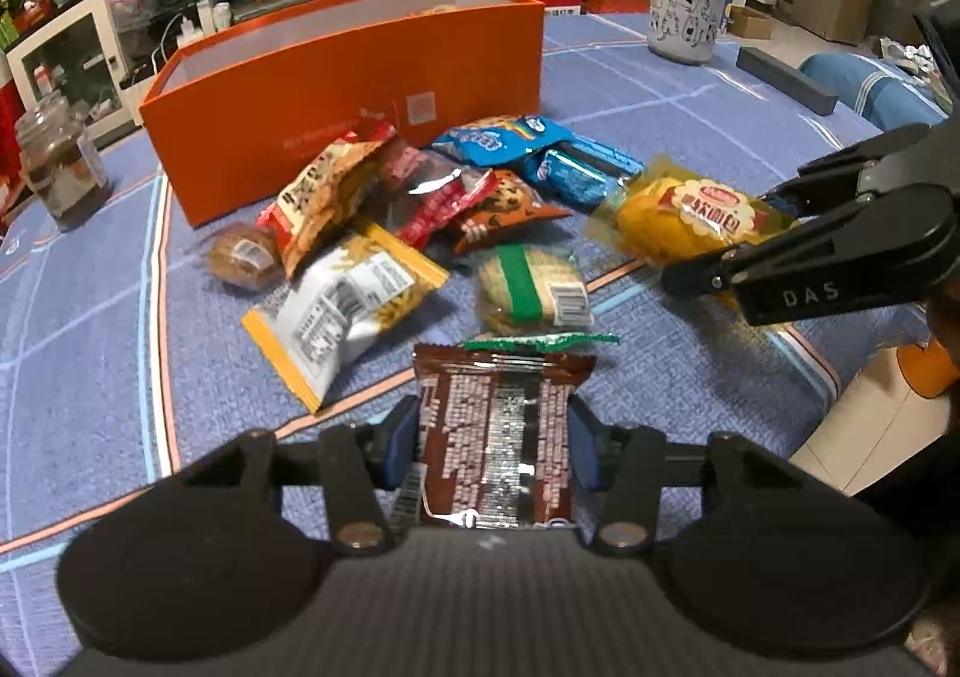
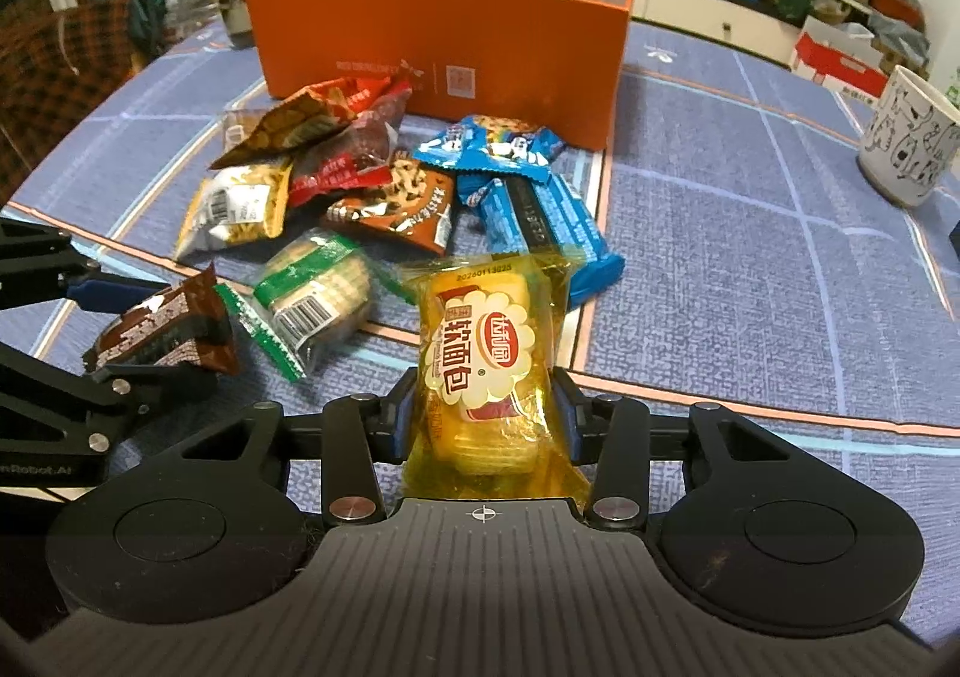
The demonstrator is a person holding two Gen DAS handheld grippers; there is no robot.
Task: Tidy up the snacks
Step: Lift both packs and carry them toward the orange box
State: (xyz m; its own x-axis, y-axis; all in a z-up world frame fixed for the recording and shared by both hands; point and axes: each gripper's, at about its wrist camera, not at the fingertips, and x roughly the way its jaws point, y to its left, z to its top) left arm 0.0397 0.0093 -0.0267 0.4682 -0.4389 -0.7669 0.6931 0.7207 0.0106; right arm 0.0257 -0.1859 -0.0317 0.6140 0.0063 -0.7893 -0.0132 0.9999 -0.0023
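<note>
Between our left tongs [image 1: 492, 449] sat a brown snack packet [image 1: 495, 437], flat and shiny, with tiny pale print and zigzag ends. The blue pads [image 1: 403, 446] pressed on both its sides, so the left tongs pinched it. Our right tongs [image 2: 483, 425] pinched a yellow bread packet [image 2: 483, 359], soft and puffy in clear crinkly wrap, with a red and white label.

Just ahead of both tongs lay the pile of snacks still on the table. A round cracker packet [image 2: 318, 299] with a green stripe lay nearest, between the two tongs. Farther ahead we saw a yellow-edged bag [image 1: 342, 305], a red crinkly bag [image 1: 432, 197], a brown bag with nuts on it [image 2: 402, 209] and long blue packets [image 2: 534, 209]. Some of them lay on top of each other.

Behind the pile stood the orange box [image 1: 336, 95], a long one with straight smooth walls and an open top. Its near wall touched the back of the pile. At the far end inside we could see a bit of something pale, too small to tell what.

The tablecloth [image 2: 720, 269] was blue and rough like woven cloth, with thin pale and orange lines. To the right of our right tongs it lay bare up to a white mug [image 2: 906, 143] with black drawings. To the left of our left tongs stood a glass jar [image 1: 57, 167], near the table edge.
</note>
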